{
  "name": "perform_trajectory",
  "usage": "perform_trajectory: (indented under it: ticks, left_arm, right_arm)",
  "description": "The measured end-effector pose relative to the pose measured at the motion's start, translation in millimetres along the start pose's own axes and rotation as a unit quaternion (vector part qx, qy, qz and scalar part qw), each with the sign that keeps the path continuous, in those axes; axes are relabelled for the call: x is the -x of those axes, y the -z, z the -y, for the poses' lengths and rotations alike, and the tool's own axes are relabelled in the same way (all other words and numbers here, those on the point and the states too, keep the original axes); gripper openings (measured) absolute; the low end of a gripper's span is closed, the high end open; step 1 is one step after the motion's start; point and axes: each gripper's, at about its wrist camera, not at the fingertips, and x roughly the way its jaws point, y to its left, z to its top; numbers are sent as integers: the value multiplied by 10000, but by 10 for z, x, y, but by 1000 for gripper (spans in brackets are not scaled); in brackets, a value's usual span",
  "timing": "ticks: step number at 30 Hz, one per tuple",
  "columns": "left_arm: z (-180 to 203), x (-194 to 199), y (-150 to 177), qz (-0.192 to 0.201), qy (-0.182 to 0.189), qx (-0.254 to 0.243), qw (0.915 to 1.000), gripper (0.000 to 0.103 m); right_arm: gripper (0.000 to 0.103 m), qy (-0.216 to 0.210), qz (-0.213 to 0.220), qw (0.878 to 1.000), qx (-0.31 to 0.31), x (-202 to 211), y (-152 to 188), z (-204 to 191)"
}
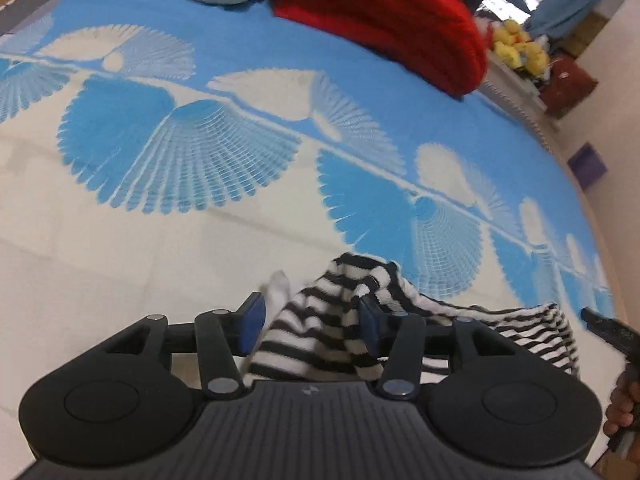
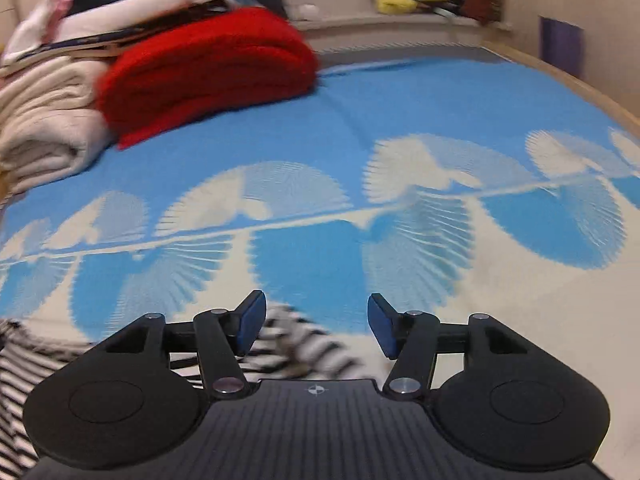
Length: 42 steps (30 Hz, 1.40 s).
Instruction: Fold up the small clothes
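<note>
**A:** So where does the folding stand? In the left wrist view the black-and-white striped knit garment sits bunched at the bottom centre of the frame, on the blue-and-cream fan-patterned bedspread.

**B:** Not far along, I'd say. It's a rumpled heap with no clean fold I can make out. The left gripper has its blue pads spread with the cloth lying between them, and I see no pinch on it.

**A:** And the right one?

**B:** The right gripper is spread wide too, gripping nothing. The striped fabric is a blur under its jaws at the bottom and trails off to the lower left.

**A:** The folded red knit blanket in the upper left?

**B:** Already stacked beside the cream folded blankets, looks like bedding rather than the job. The whole fold seems left to do.
</note>
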Motion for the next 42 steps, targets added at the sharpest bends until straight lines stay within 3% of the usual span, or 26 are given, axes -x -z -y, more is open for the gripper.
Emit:
perform_trajectory:
  ticks: [4,5,7,10,13,14,15,16,17,18,20,22,24,26,27,30,33,36,42]
  left_arm:
    - [-163,128,-76,355,900,744,9925,53]
    - [-197,145,-94,411,973,884,9905,53]
    - [-218,121,-110,323,696,890,9931,53]
    - [-109,-82,-51,-182,-152,271,9994,42]
    - [-6,-227,17,-393,-63,-63,9992,39]
    - [37,-251,25,-397,-57,-180,9990,32]
    - [64,-277,23,-373,-115,-311,9988,24]
    - [92,-301,16,-346,-203,-439,9982,4]
    - [95,-288,5,-252,-288,-476,9981,3]
    - [84,-219,-34,98,-540,-429,9976,3]
    - [5,-25,-92,742,-662,-292,9946,3]
    - [48,18,-104,863,-706,-470,9926,3]
    - [140,-168,-16,389,-1089,-985,9884,4]
    - [153,-412,112,-282,-1492,-1300,9798,10]
    - [137,-453,155,-435,-1514,-1299,9789,10]
    - [101,-244,100,-265,-1368,-992,9853,24]
    - [85,161,73,50,-933,-603,9938,26]
    - [98,514,121,-31,-717,-367,9967,26]
    - [126,1318,537,120,-278,-642,9975,26]
  right_arm:
    - [58,-103,-418,9989,-211,-129,49,214]
    - [58,-121,-529,9984,-184,-172,69,231]
    - [58,-151,-680,9976,-57,-254,96,214]
    - [55,-185,-811,9964,135,-338,153,130]
    - [43,-255,-863,9954,325,-357,163,19]
    - [34,-271,-862,9952,387,-368,153,-20]
    - [17,-294,-873,9948,446,-382,153,-51]
    - [9,-328,-901,9943,476,-390,150,-66]
    - [4,-329,-879,9944,481,-395,144,-78]
    - [3,-276,-772,9955,469,-384,130,-84]
    - [2,-68,-325,9990,314,-307,61,-56]
    - [2,62,185,9998,11,-200,-29,5]
    - [2,260,373,9990,56,-183,-61,-17]
    - [3,481,46,9984,279,-328,-1,-75]
    - [4,609,-190,9974,327,-428,47,-90]
    - [8,789,-898,9923,339,-669,167,-72]
    - [21,723,-689,9948,199,-454,86,-45]
    - [29,284,-378,9986,-248,-13,-12,132]
    - [37,-470,-592,9937,-828,784,107,467]
